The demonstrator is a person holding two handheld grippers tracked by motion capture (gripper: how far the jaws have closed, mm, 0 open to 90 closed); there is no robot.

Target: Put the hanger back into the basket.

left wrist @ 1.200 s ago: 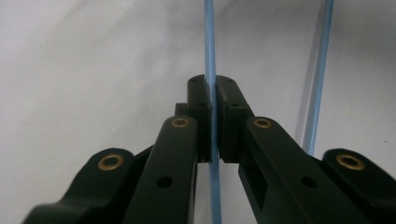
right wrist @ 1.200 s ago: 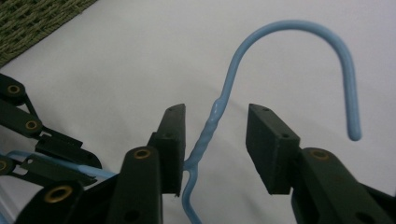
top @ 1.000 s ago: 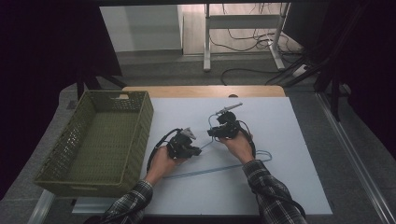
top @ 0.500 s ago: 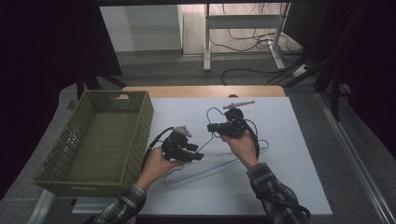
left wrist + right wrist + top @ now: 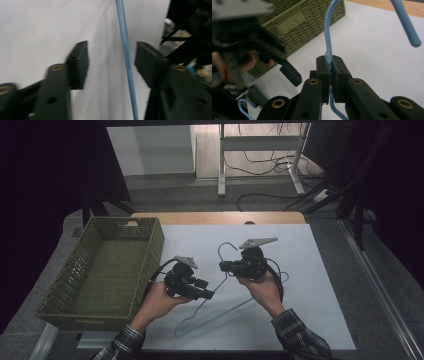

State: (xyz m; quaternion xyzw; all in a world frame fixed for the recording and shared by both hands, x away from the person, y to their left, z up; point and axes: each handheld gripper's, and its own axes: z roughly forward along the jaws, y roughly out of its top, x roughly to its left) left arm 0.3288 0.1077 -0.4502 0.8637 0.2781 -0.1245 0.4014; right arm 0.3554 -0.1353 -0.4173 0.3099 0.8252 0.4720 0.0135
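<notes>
Clamping thin blue wire hanger (image 5: 328, 50) neck: right tool (image 5: 328, 65).

Both forearms wear plaid flannel sleeves, dark with pale checks, cuffs at 7 and 5 o'clock of the high view. The left gripper (image 5: 209, 294) is matte black, topped by a small grey three-cornered plate, with a black cable looping off toward 9 o'clock. The right gripper (image 5: 329, 75) is also black, its larger grey plate toward 12 o'clock and its cable curving toward 4 o'clock. Up close, its blocky jaws hang on flat black links pinned by brass-coloured ringed rivets.
</notes>
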